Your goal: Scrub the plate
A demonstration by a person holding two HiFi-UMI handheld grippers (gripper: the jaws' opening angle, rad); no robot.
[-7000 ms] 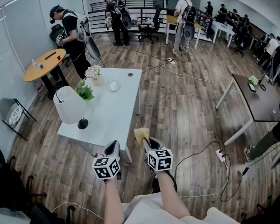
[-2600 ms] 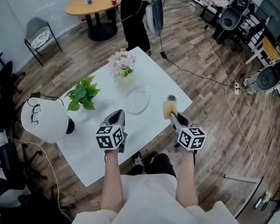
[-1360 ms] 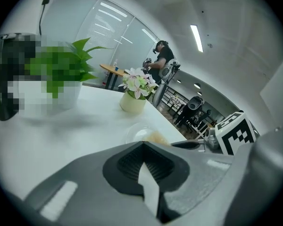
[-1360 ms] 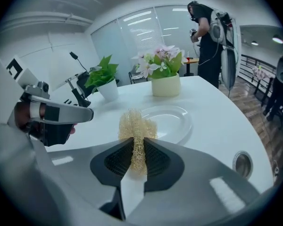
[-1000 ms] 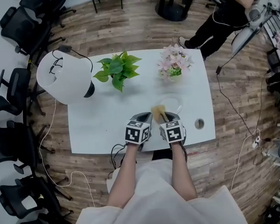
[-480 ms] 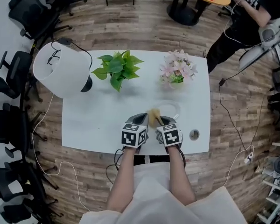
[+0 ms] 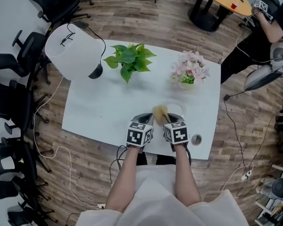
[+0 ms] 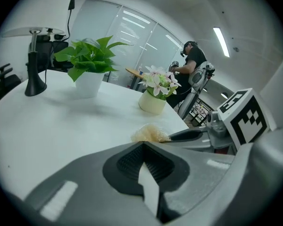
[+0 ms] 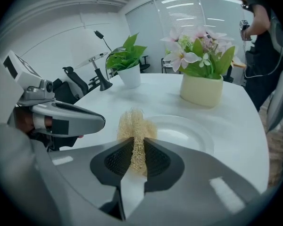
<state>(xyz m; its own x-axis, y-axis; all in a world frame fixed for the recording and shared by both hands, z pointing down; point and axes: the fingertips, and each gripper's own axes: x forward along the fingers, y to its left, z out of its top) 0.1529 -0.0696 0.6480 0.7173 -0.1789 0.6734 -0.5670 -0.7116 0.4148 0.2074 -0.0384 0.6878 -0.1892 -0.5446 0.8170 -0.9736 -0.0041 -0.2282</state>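
Straw-coloured mesh scrubber (image 9: 136,121) sits pinched between the jaws of the right gripper (image 9: 133,145), its free end at the near rim of the plate (image 9: 188,135). The plate lies flat near the table's (image 7: 99,112) front edge, toward the right corner, with the flower pot (image 9: 201,89) behind it. The left gripper (image 8: 144,149), jaws together and empty, steadies nothing. Hard strokes could skate the loose plate toward that edge.

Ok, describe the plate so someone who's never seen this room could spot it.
Find the white table, then its near side in front of the pot of pink flowers. The plate lies flat there, just beyond the straw-coloured scrubber in the right gripper. It alone is a shallow, round, white dish.
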